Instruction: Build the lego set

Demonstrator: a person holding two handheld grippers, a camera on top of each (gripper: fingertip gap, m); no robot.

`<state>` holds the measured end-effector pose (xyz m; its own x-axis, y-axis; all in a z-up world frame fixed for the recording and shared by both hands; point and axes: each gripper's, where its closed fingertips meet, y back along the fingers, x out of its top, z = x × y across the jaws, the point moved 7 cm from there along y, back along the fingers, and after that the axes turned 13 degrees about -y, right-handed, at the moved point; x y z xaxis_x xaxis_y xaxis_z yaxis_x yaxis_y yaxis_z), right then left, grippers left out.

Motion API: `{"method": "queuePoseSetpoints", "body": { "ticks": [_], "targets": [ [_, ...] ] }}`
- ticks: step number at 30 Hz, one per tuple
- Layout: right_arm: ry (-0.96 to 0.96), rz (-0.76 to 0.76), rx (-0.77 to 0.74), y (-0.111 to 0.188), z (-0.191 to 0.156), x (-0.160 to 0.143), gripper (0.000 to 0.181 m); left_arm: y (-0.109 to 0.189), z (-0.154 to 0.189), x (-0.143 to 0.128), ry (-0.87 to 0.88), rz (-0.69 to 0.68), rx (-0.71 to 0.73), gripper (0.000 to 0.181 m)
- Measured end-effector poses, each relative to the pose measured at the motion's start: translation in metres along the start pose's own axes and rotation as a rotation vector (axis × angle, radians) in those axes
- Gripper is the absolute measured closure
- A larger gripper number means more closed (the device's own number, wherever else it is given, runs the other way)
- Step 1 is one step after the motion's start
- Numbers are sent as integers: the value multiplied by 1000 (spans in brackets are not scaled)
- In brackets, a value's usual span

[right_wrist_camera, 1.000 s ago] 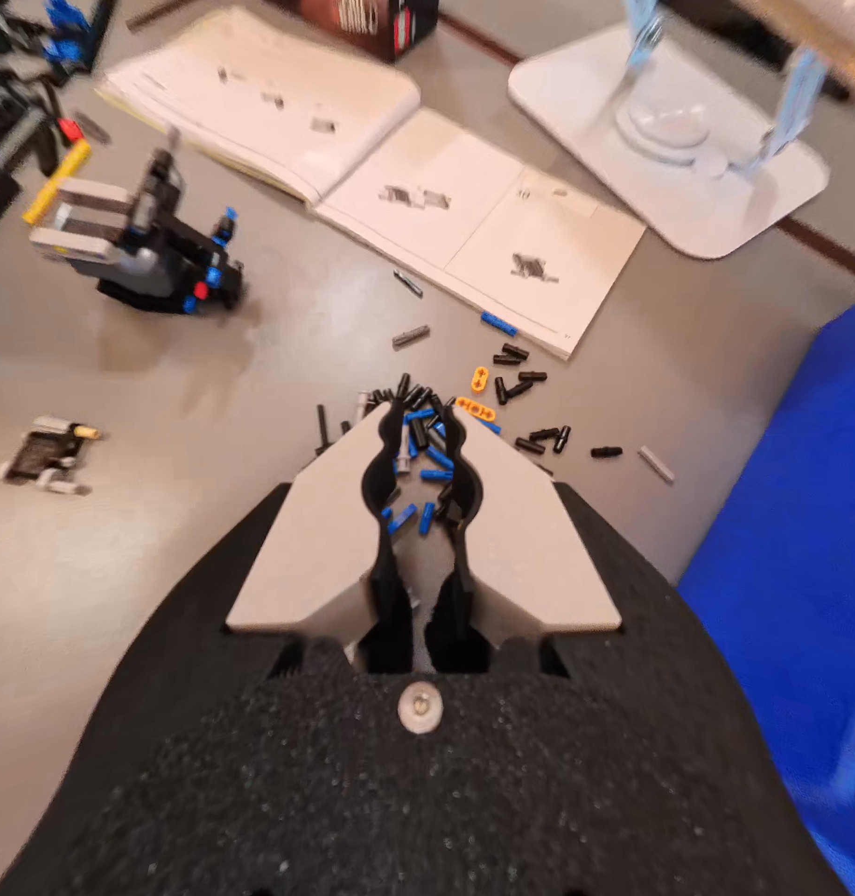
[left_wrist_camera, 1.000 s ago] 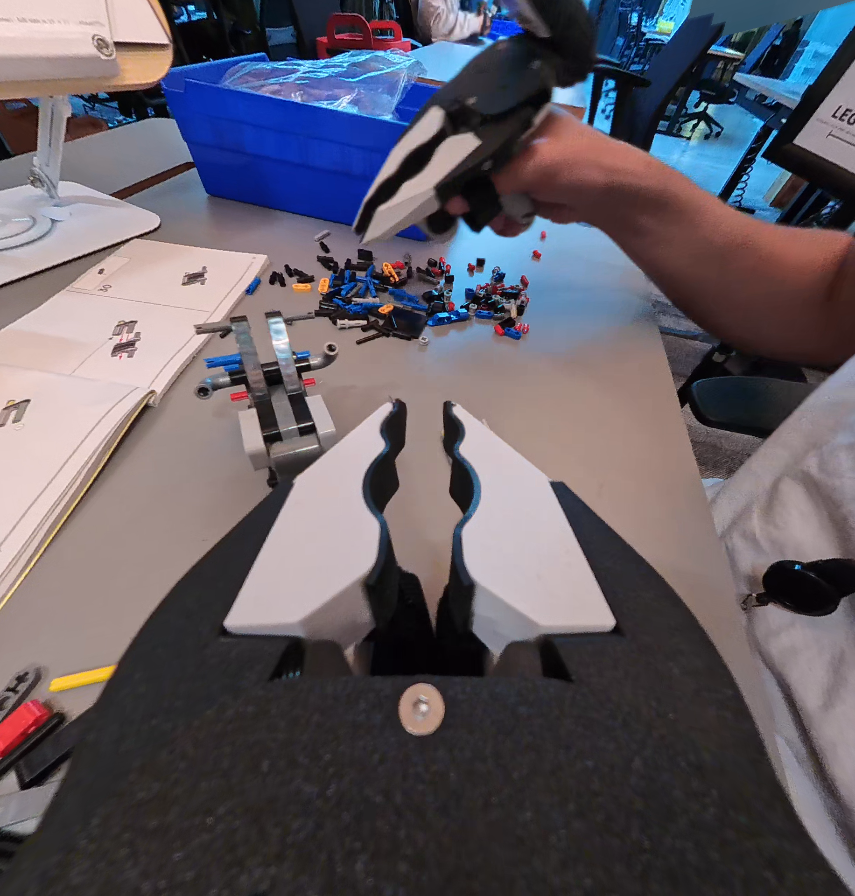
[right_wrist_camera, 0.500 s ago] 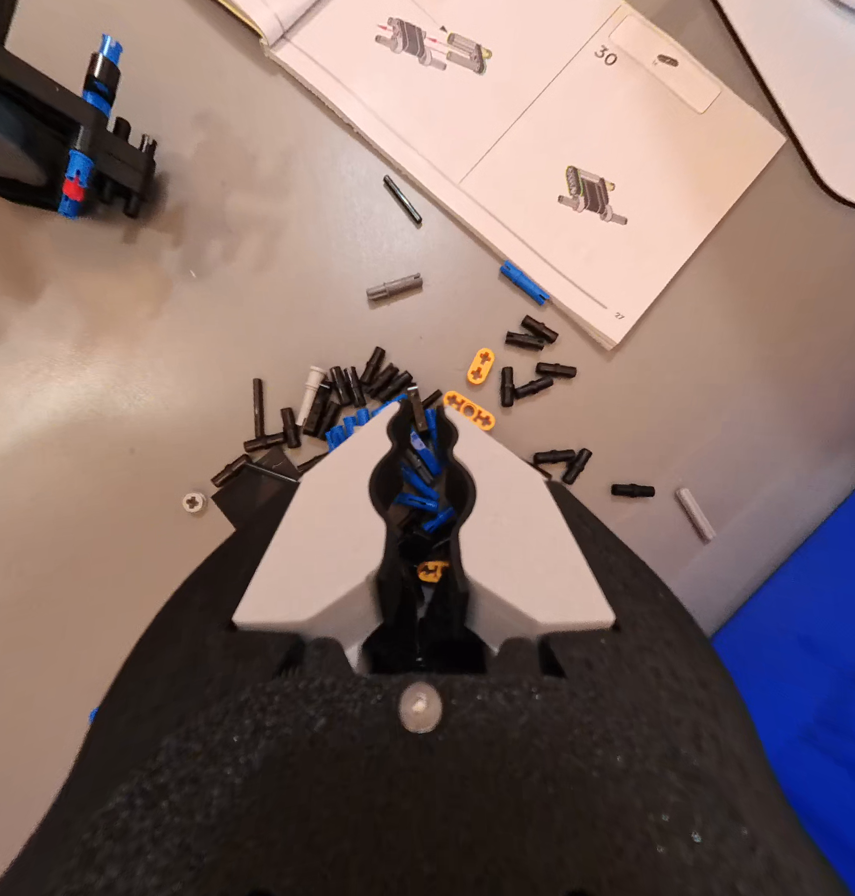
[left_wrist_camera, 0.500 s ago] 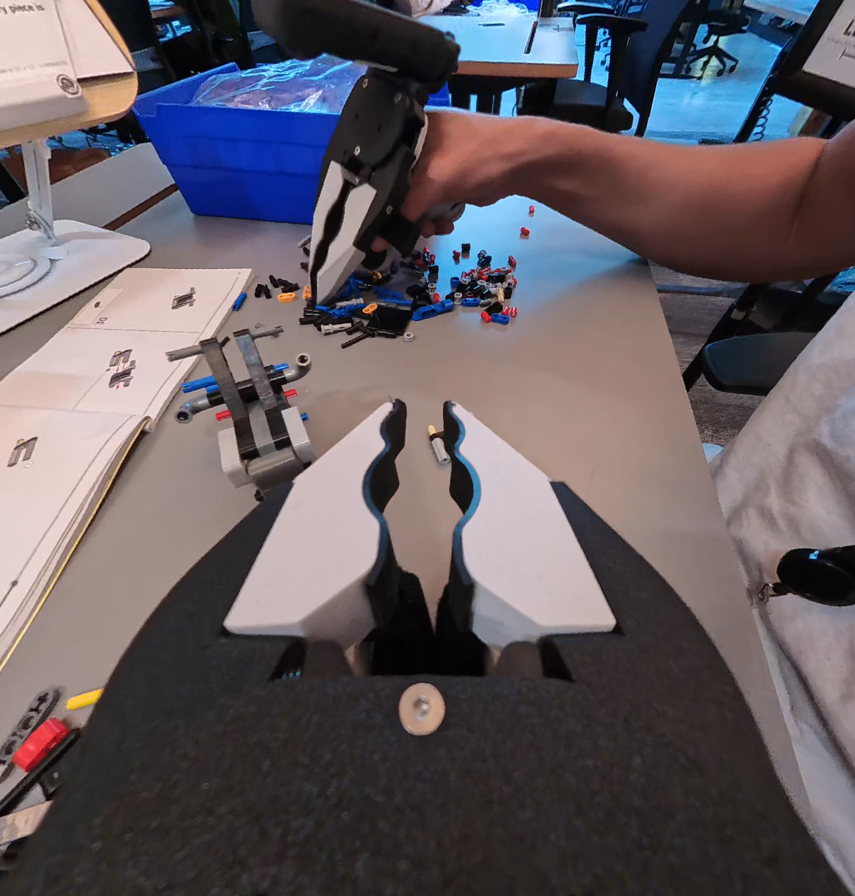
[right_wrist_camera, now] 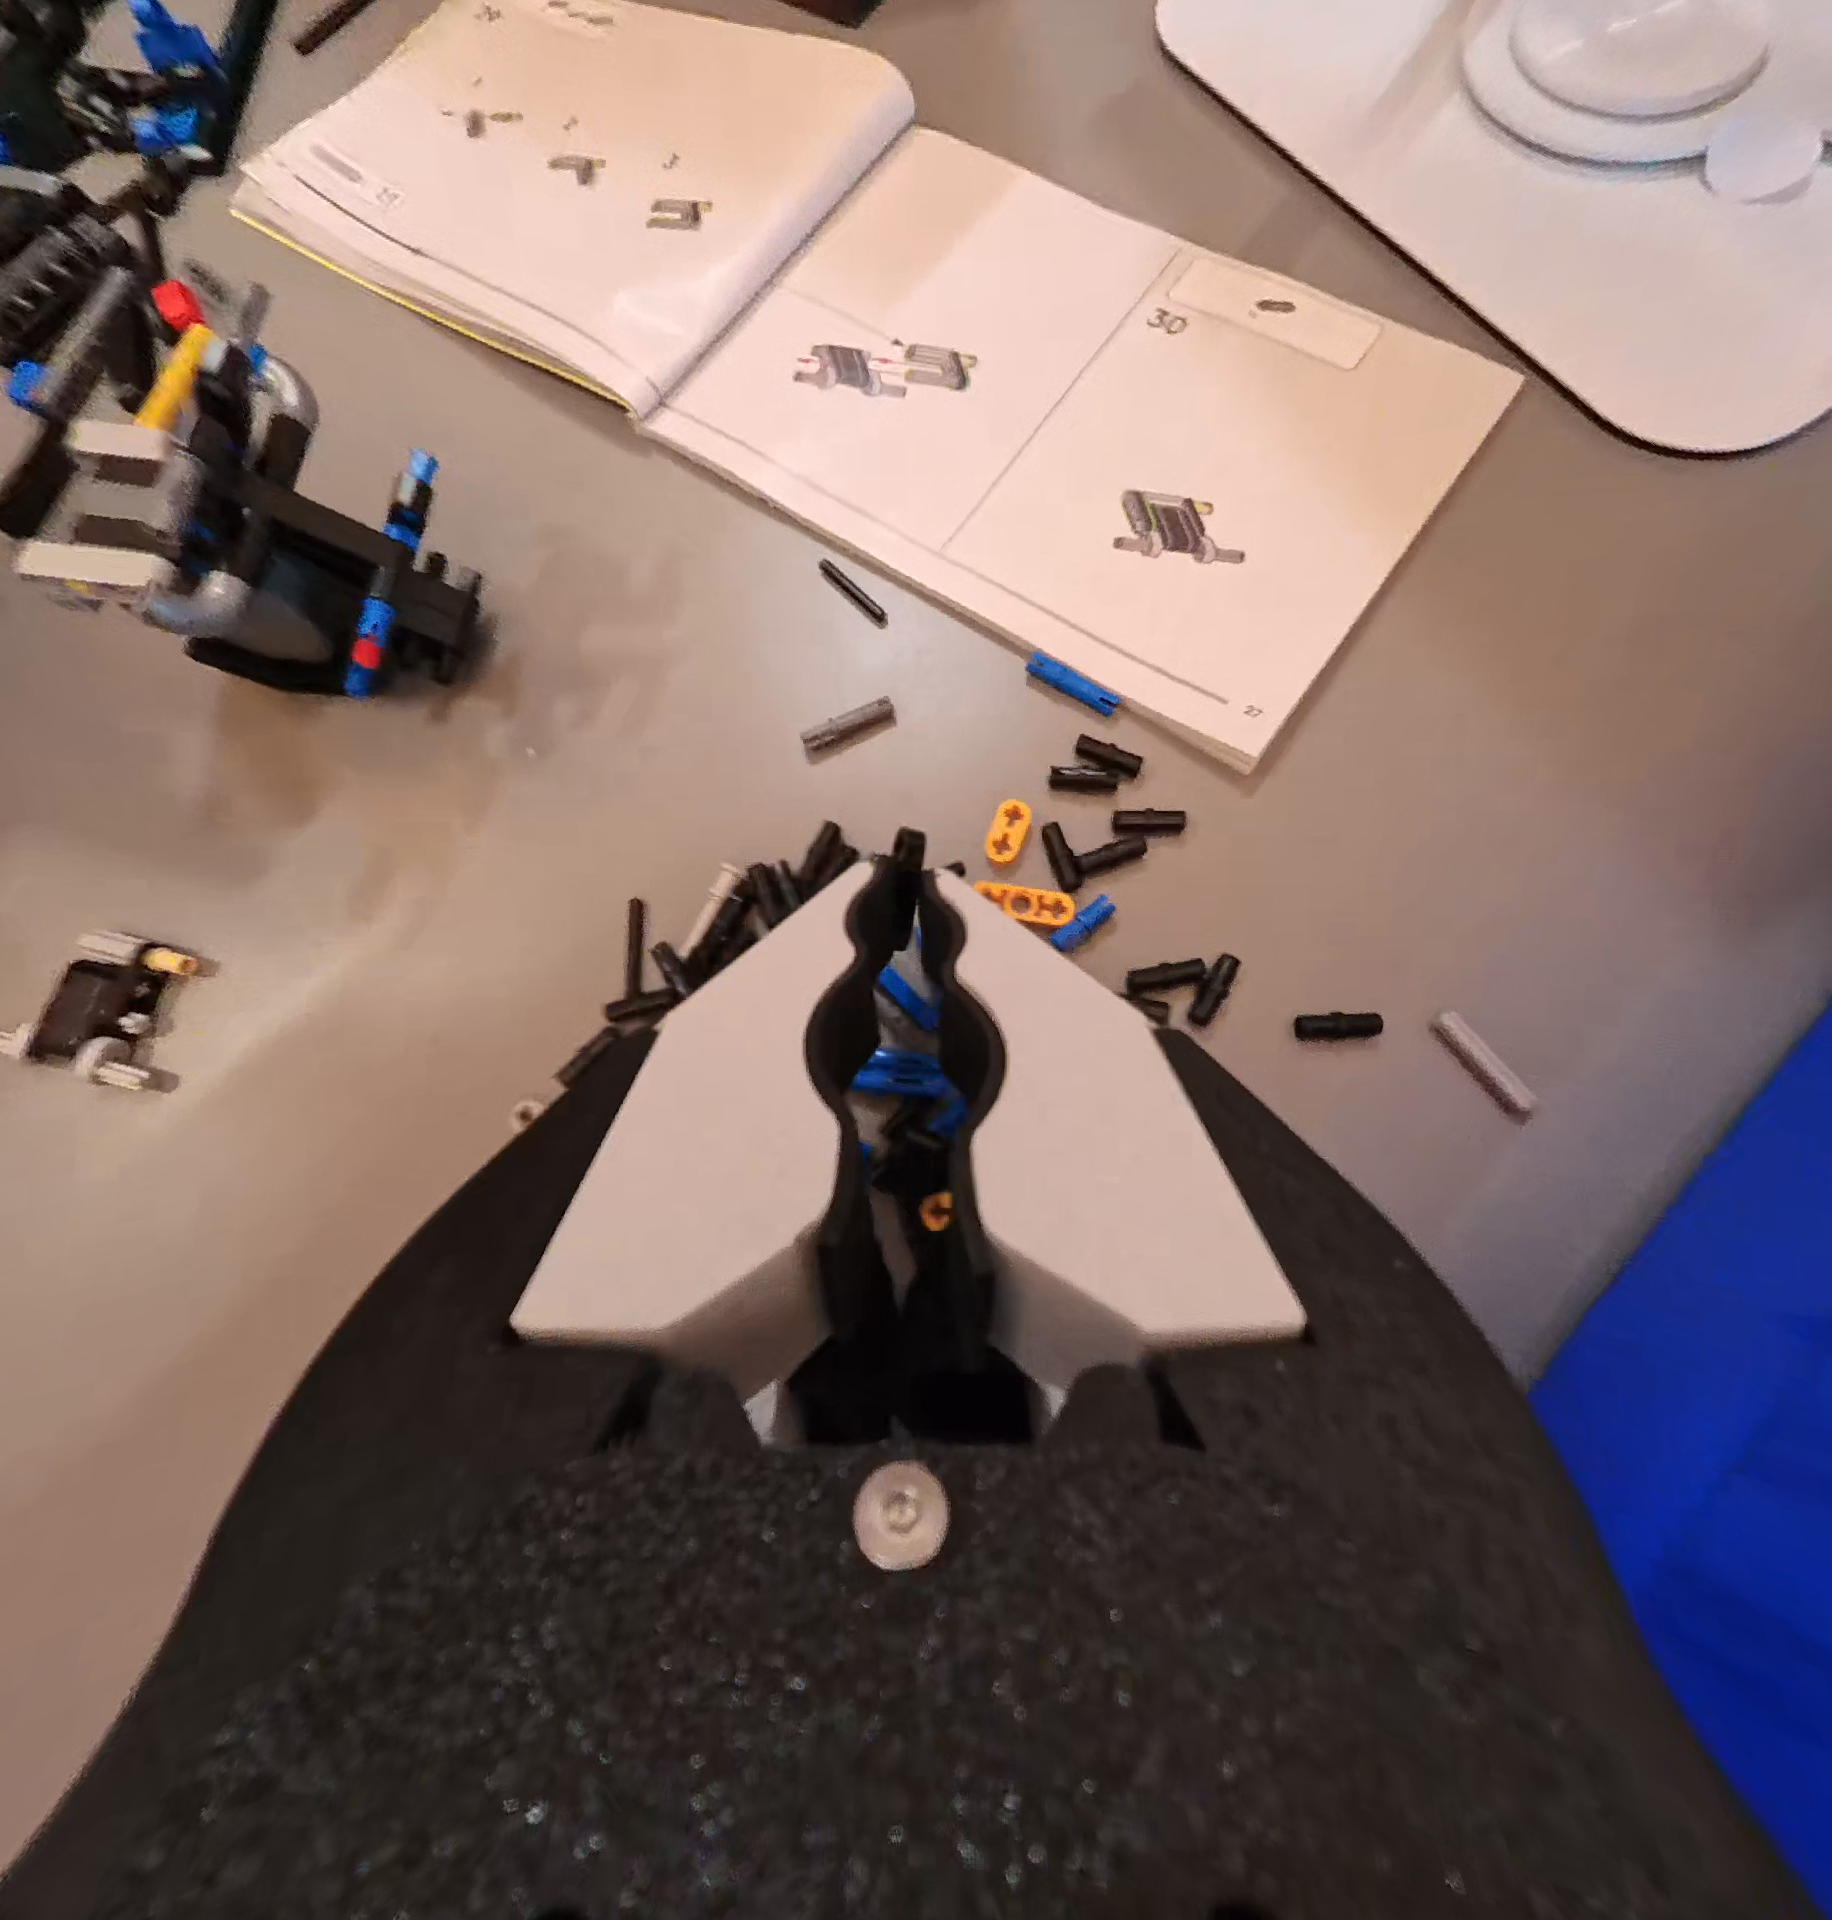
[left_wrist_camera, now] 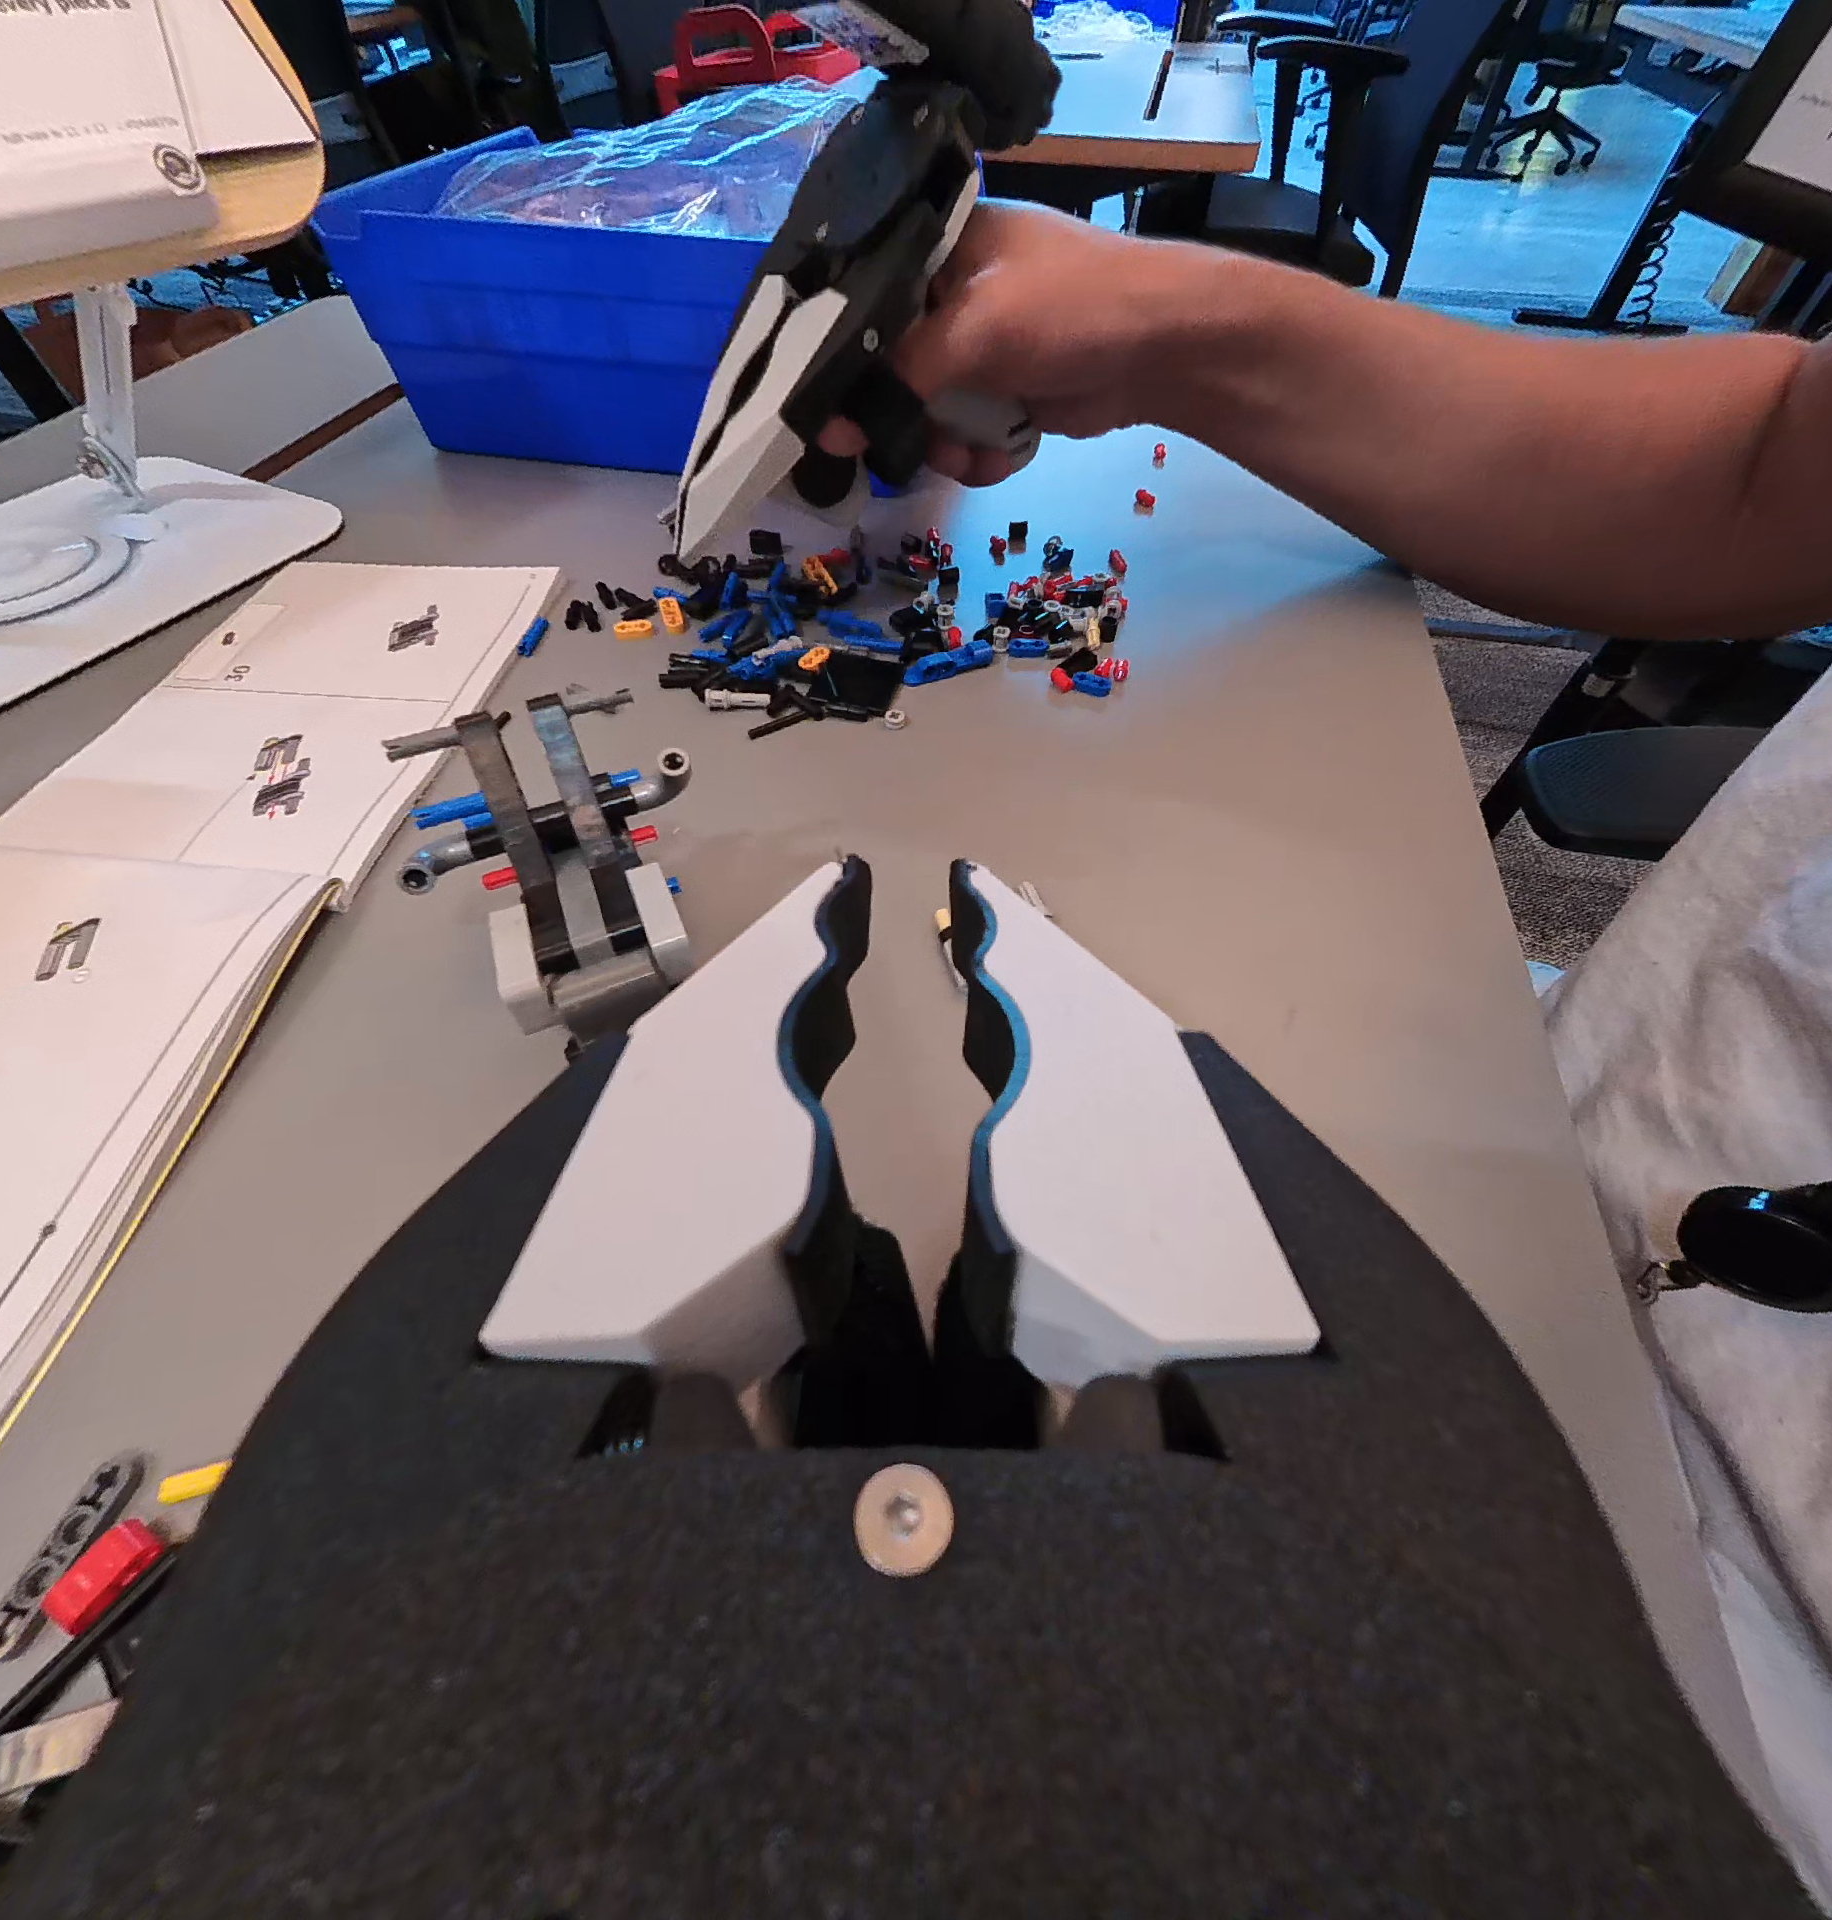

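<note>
My right gripper (right_wrist_camera: 907, 873) is shut on a small black pin (right_wrist_camera: 907, 844) at its tips, just over the pile of loose pins (right_wrist_camera: 1088, 831). In the left wrist view it (left_wrist_camera: 683, 545) points down at the left end of the pile (left_wrist_camera: 870, 634). My left gripper (left_wrist_camera: 904, 883) is open and empty, low over the table. A grey and black sub-assembly (left_wrist_camera: 569, 894) stands just left of it and also shows in the right wrist view (right_wrist_camera: 226, 551). A small part with a tan pin (left_wrist_camera: 943, 925) lies by its right fingertip; it also shows in the right wrist view (right_wrist_camera: 101, 1008).
An open instruction booklet (left_wrist_camera: 216, 779) (right_wrist_camera: 1047, 416) lies to the left of the pile. A blue bin (left_wrist_camera: 559, 332) (right_wrist_camera: 1774, 1351) stands behind the pile. A white lamp base (left_wrist_camera: 112, 540) (right_wrist_camera: 1514, 208) is at the far left. More parts (left_wrist_camera: 81, 1558) lie near the left edge. There is about 25 cm between the tips of the two grippers.
My right gripper came down onto the pile and closed on a black pin, then rose slightly with it. My left gripper stayed open and shifted only slightly.
</note>
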<state>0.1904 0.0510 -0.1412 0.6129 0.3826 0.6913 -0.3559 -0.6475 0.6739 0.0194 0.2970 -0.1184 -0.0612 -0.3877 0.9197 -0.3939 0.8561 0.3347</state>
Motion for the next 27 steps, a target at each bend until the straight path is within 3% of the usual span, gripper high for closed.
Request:
{"method": "queuePoseSetpoints", "body": {
  "ticks": [1, 7, 14, 17, 21, 24, 27],
  "targets": [
    [18, -11, -29, -1, 3, -2, 178, 0, 0, 0, 1, -1, -1, 168],
    [90, -52, -112, -4, 2, -12, 178, -1, 0, -1, 5, -4, -1, 168],
    [-334, 211, 421, 17, -33, 0, 179, -3, -4, 4, 15, 21, 42, 168],
    [-432, 312, 598, 26, -49, 1, 180, -15, -8, 15, 107, 61, 44, 167],
    [-436, 417, 679, 39, -65, 0, 180, -41, -16, 38, 185, 61, 46, 164],
    [-497, 467, 809, 51, -75, -3, 180, -62, -25, 55, 151, 43, 66, 164],
    [-540, 467, 843, 56, -78, -8, 180, -81, -29, 69, 70, 48, 35, 157]
  ]
}}
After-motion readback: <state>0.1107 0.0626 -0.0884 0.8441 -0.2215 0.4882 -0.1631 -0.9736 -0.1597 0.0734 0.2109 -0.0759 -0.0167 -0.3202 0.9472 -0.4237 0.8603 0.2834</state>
